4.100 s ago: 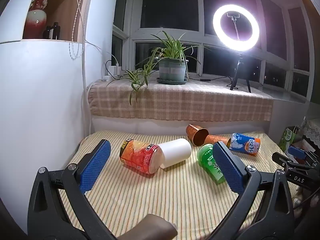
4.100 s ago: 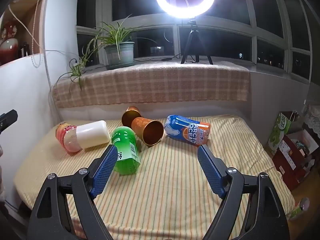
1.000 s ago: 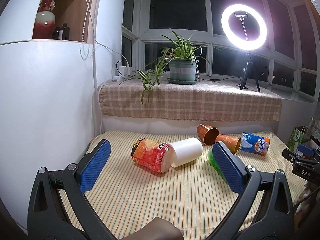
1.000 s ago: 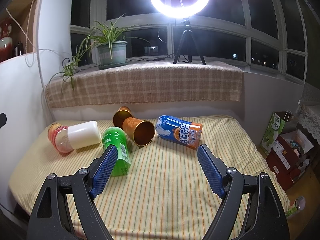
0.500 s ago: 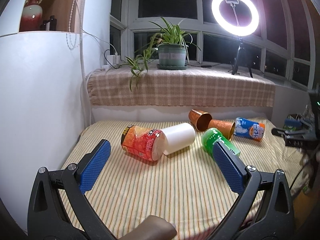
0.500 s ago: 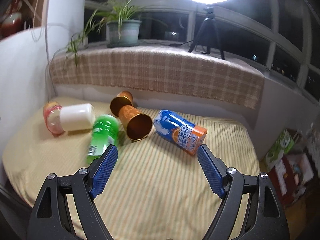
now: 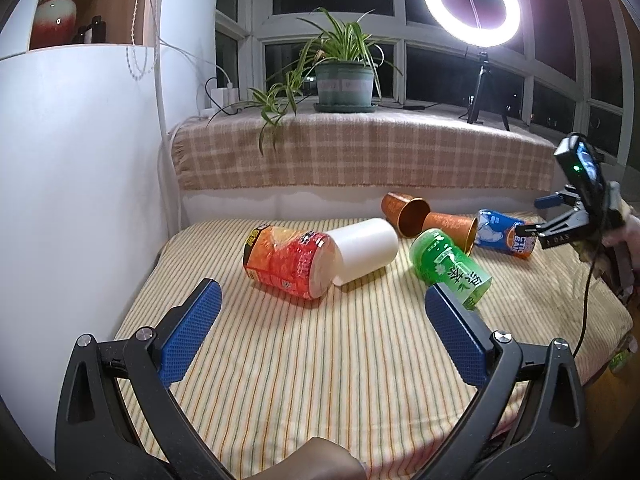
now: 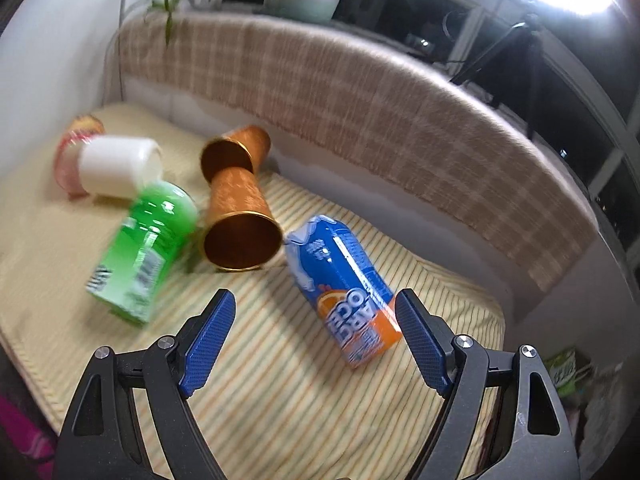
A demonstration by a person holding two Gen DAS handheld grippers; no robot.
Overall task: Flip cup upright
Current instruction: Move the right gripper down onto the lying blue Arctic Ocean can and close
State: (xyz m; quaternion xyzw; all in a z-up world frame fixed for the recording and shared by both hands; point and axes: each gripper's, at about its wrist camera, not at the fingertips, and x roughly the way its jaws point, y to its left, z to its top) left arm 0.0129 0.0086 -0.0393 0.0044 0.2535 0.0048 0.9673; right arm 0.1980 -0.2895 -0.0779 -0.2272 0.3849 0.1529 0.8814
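Green cup (image 8: 144, 248) motion-blurred, label unreadable

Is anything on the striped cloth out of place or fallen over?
Yes. All six cups lie on their sides: the red cup, white cup, green cup, two copper cups and blue cup. None is upright; no spill shows.

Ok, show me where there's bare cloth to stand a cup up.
Bare striped cloth lies in front of the left gripper, nearer than the red cup and green cup. The back is crowded: white cup, two copper cups, blue cup.
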